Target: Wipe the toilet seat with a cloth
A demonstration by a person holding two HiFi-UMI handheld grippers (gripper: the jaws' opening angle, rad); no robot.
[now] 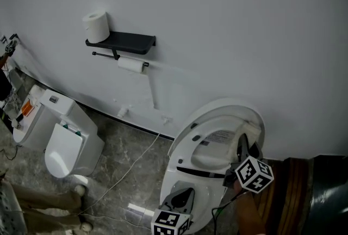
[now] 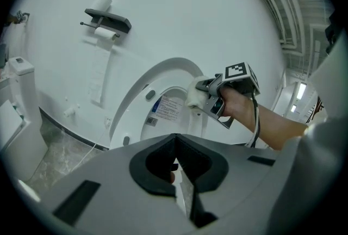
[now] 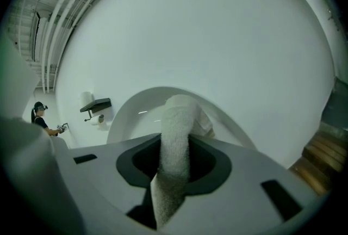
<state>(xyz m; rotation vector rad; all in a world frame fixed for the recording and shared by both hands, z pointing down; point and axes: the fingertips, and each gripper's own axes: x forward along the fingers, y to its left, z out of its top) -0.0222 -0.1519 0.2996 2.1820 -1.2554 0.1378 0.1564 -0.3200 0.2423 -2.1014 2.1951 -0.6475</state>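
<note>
A white toilet [image 1: 209, 174] stands against the wall with its seat and lid [image 1: 220, 128] raised. My right gripper [image 1: 243, 148] is shut on a white cloth [image 3: 176, 141], and the cloth's end rests against the right side of the raised seat [image 3: 136, 106]. In the left gripper view the cloth [image 2: 197, 99] shows bunched at the right gripper [image 2: 206, 90], pressed on the seat rim [image 2: 163, 73]. My left gripper [image 1: 179, 204] hangs low in front of the bowl, pointing at the seat. Its jaws [image 2: 176, 166] are shut with nothing in them.
A black wall shelf [image 1: 124, 41] carries a paper roll [image 1: 96, 26], with a second roll hung below. A white fixture [image 1: 65, 138] stands on the floor at the left. A thin cable [image 1: 130, 166] crosses the marble floor. Dark wood [image 1: 288, 190] borders the toilet's right. A person [image 3: 39, 114] stands far off.
</note>
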